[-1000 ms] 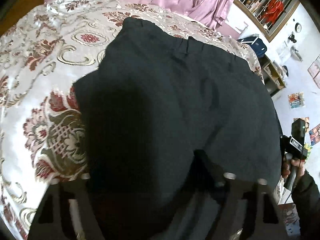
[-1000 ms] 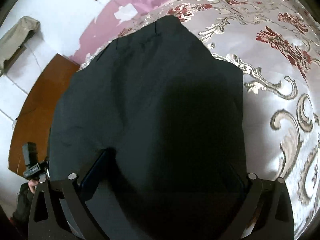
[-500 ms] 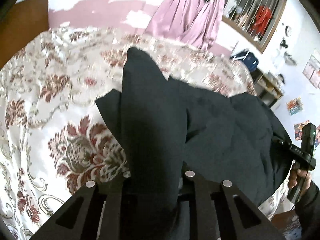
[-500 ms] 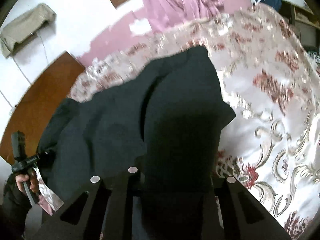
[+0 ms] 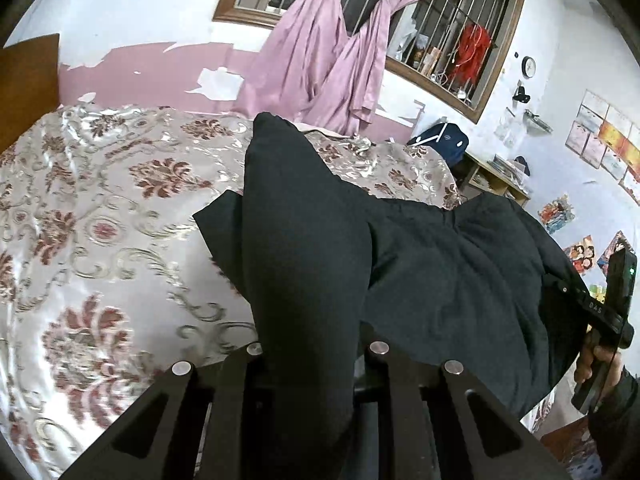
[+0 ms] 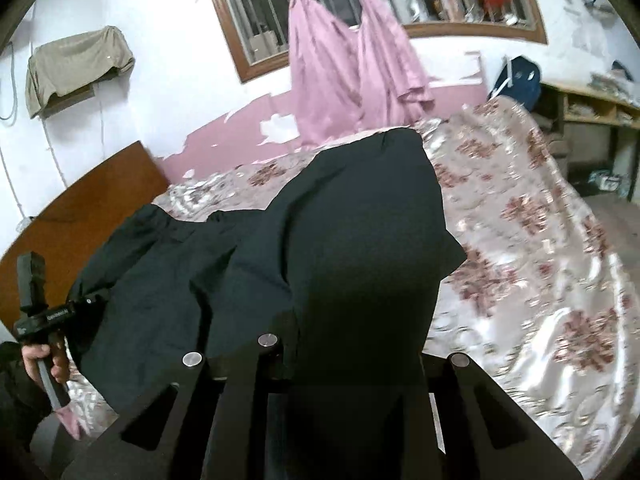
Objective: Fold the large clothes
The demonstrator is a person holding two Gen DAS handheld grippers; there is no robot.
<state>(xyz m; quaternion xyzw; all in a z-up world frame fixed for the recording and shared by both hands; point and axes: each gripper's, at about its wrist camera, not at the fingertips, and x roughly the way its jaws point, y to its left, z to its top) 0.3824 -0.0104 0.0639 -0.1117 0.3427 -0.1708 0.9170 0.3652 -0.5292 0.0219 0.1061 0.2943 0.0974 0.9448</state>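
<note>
A large dark garment (image 5: 440, 272) lies partly on the floral satin bedspread (image 5: 100, 240), with its near edge lifted off it. My left gripper (image 5: 316, 356) is shut on one corner, and a ridge of cloth runs up from between its fingers. Over on the right, the right gripper (image 5: 600, 312) grips the other corner, a hand (image 5: 596, 364) around its handle. In the right wrist view the same garment (image 6: 360, 240) drapes over my right gripper (image 6: 344, 360), hiding one fingertip. The left gripper (image 6: 44, 312) is at the far left, the cloth hanging slack between the two.
A wooden headboard (image 6: 80, 208) stands at the bed's left end. Pink curtains (image 5: 320, 60) hang by a barred window behind the bed. A shelf with a blue bag (image 5: 440, 142) stands past the bed's far corner. Bare bedspread (image 6: 540, 280) stretches out on the right.
Both grippers have shut on the garment's near edge and risen. The cloth, flat on the bed a second ago, is now lifted and bunched into ridges.
</note>
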